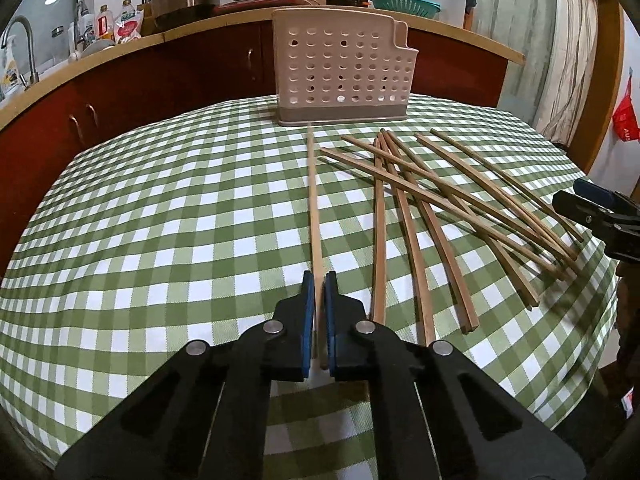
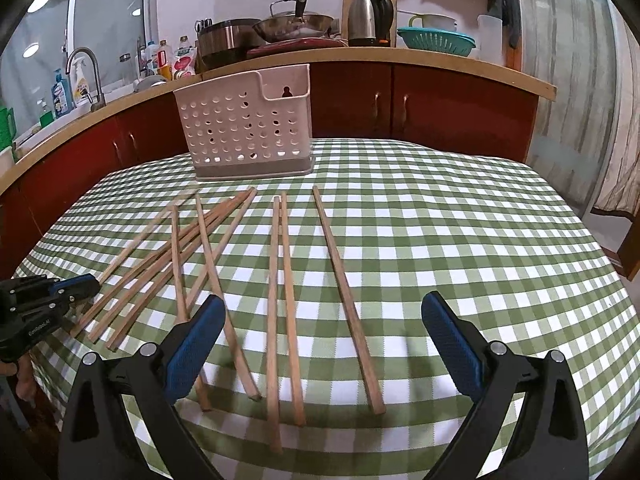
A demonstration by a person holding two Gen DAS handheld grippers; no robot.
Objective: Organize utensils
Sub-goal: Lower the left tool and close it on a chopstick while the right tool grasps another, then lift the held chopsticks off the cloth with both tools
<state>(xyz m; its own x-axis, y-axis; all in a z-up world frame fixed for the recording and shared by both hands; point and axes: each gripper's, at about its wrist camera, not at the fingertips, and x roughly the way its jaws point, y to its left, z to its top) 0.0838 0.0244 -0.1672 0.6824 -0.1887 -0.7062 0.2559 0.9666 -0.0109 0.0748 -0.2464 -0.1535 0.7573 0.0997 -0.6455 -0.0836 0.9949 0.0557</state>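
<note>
A beige perforated utensil holder (image 1: 344, 76) stands upright at the far side of the table; it also shows in the right wrist view (image 2: 246, 126). My left gripper (image 1: 319, 280) is shut on one wooden chopstick (image 1: 314, 200) that points toward the holder. Several more chopsticks (image 1: 440, 200) lie loose and crossed to its right. My right gripper (image 2: 322, 308) is open and empty, low over the near ends of the chopsticks (image 2: 280, 300), with a single chopstick (image 2: 344, 296) between its fingers. The left gripper shows at the left edge of the right wrist view (image 2: 80, 284).
The table has a green and white checked cloth (image 1: 160, 220). Behind it runs a red cabinet with a wooden counter (image 2: 400, 56) that carries pots, a kettle, a teal colander and bottles by a sink.
</note>
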